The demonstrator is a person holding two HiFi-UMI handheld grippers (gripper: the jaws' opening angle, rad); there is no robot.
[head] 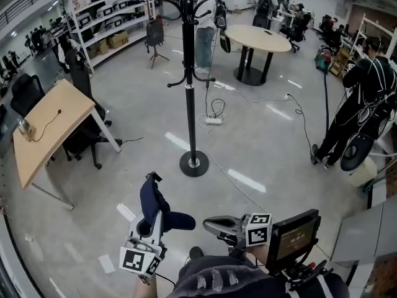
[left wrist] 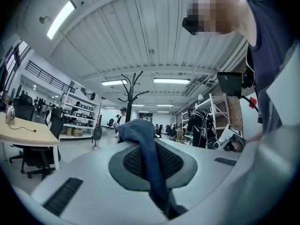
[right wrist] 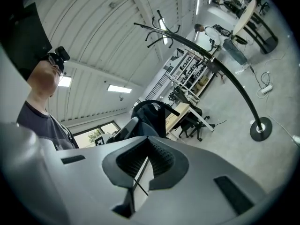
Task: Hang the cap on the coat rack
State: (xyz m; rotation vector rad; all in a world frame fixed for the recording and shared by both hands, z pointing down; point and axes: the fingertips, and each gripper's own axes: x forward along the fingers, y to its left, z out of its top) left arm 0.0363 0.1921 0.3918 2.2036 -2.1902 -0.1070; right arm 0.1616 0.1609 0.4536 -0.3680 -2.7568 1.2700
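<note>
**Open workshop hall, head view.** The coat rack (head: 189,73), a black pole with curved hooks on a round base, stands upright on the grey polished floor (head: 267,148). It is out in the open middle of the floor, apart from all furniture.

The cap (head: 156,205), dark blue, is not on the rack. It is pinched in the left gripper (head: 151,219) near the lower edge of the view, well short of the rack's base. In the left gripper view the jaws stand narrow, pressed on a fold of the cap's cloth that runs between the pads and droops over them.

The right gripper (head: 208,223) lies just beside the left one, on its right, pointing towards the cap. In the right gripper view its jaws are drawn together to a thin slit with nothing between them.

**Room.**
- A wooden desk (head: 49,120) with a black office chair (head: 84,135) beside it occupies the floor's left edge.
- Shelving (head: 108,17) fills the far left corner.
- A round table (head: 257,37) stands at the far side, right of the rack.
- A white power strip (head: 214,120) with trailing cables lies on the floor just behind the rack's base.
- A person in black (head: 363,98) stands at the floor's right edge.
- The ceiling (left wrist: 140,36) is ribbed white with strip lights.
</note>
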